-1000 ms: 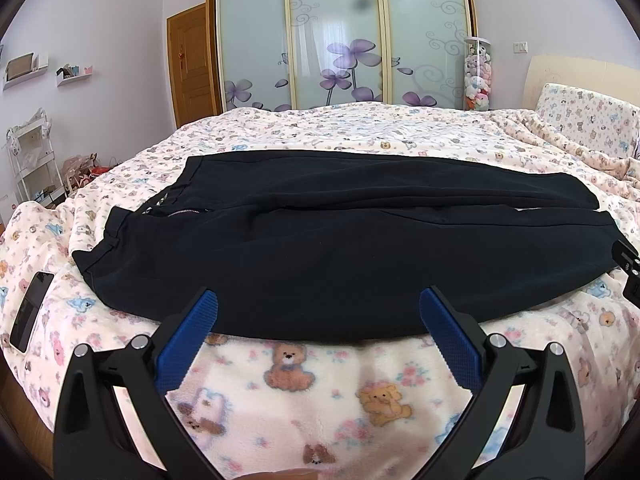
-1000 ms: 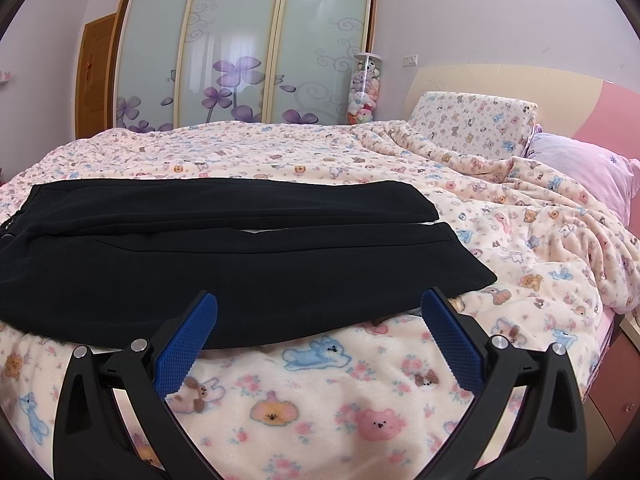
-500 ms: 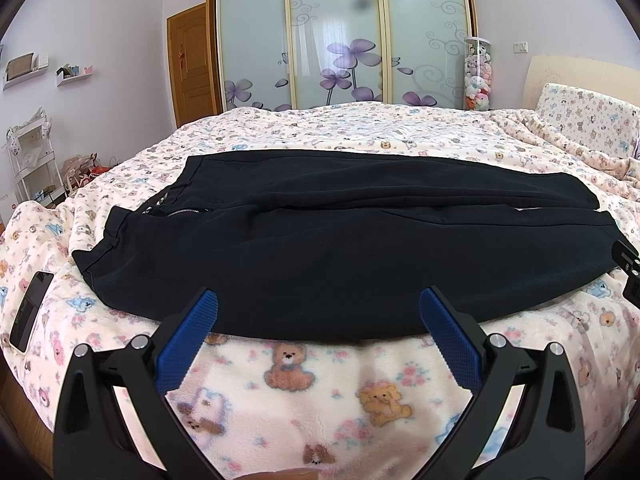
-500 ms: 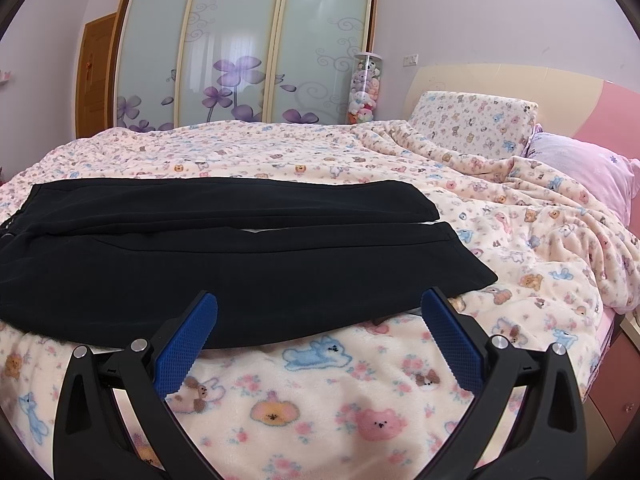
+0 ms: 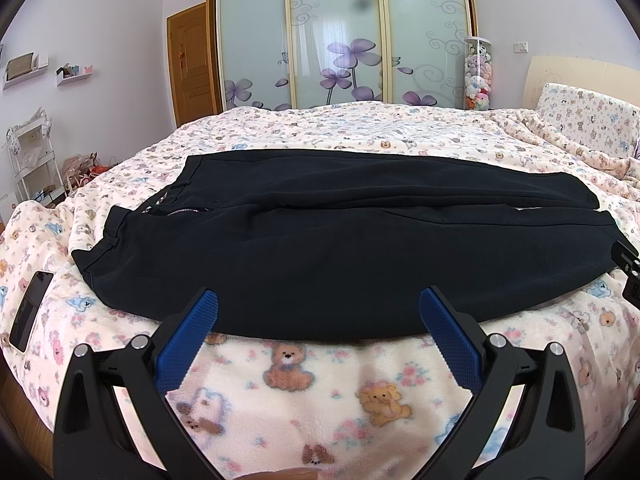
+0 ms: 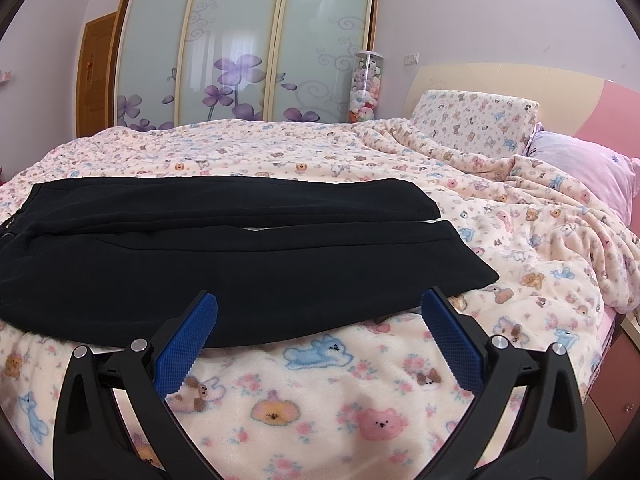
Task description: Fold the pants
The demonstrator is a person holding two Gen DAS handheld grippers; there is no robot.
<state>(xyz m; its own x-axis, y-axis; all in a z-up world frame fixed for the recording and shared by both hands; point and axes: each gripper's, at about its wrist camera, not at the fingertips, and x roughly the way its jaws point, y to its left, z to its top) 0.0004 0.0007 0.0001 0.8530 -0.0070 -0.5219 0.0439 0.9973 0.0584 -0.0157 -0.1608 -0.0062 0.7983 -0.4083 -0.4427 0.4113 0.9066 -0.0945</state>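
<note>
Left wrist alone shows waistband [image 5: 116, 236], phone [image 5: 30, 312]; both tongs [image 5: 318, 312] [image 6: 319, 312] wide open, empty.

- I am seeing a blanket [image 5: 320, 392] with a teddy-bear print covering the bed.
- A phone [image 5: 30, 312] is lying flat on the blanket near its left edge.
- A wardrobe [image 5: 340, 36] with frosted sliding doors and purple flowers is standing behind the bed.
- A wooden door [image 5: 192, 64] is sitting closed, left of the wardrobe.
- A clear tube [image 6: 366, 88] packed with plush toys is standing just right of the wardrobe.
- A bear-print pillow [image 6: 476, 124] is leaning on the headboard [image 6: 520, 80], with a pink pillow [image 6: 584, 168] beside it.
- A white rack [image 5: 32, 160] is standing by the left wall, with shelves [image 5: 74, 74] hanging above.
</note>
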